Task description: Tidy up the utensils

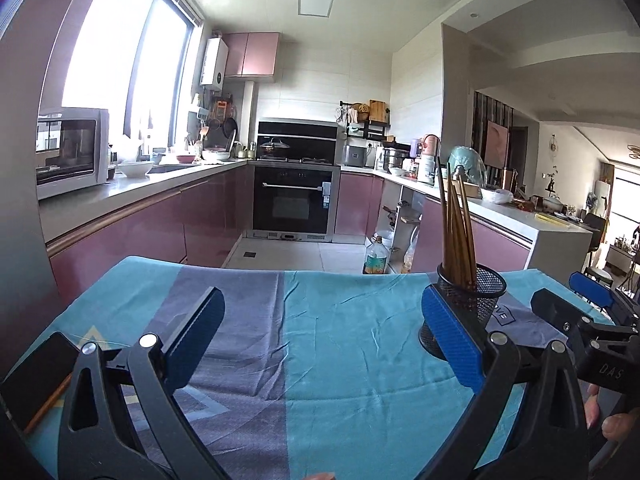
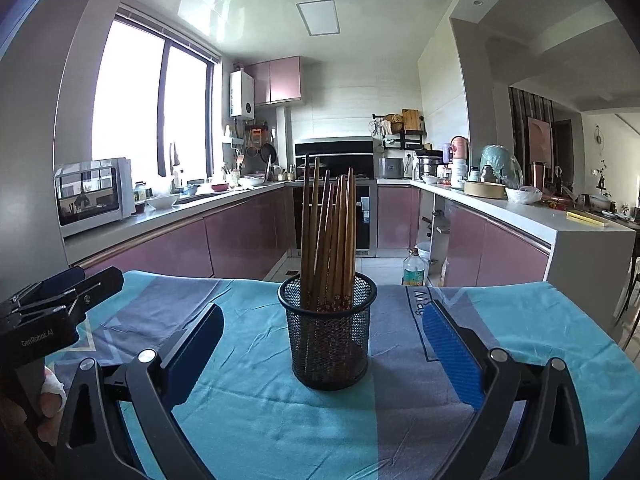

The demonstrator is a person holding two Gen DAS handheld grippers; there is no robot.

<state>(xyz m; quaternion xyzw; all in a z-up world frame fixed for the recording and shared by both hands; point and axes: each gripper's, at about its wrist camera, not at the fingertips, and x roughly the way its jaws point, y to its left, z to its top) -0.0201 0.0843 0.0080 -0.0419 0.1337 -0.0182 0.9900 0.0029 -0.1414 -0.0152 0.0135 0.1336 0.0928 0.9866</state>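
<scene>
A black mesh holder (image 2: 329, 344) stands upright on the table's blue and grey cloth (image 2: 260, 420), with several brown chopsticks (image 2: 328, 236) standing in it. My right gripper (image 2: 320, 336) is open, its blue pads either side of the holder and apart from it. My left gripper (image 1: 320, 340) is open over bare cloth, nothing between its fingers. In the left wrist view the mesh holder (image 1: 476, 304) with the chopsticks (image 1: 458, 232) sits just behind the right-hand pad (image 1: 450, 340). The other gripper (image 1: 580, 320) shows at the right edge there.
A dark phone (image 1: 36, 376) lies at the cloth's left edge. Beyond the table's far edge are the kitchen floor, an oil bottle (image 2: 414, 268), pink cabinets and an oven (image 1: 294, 200). A person's fingers (image 2: 50, 396) hold the left gripper's handle.
</scene>
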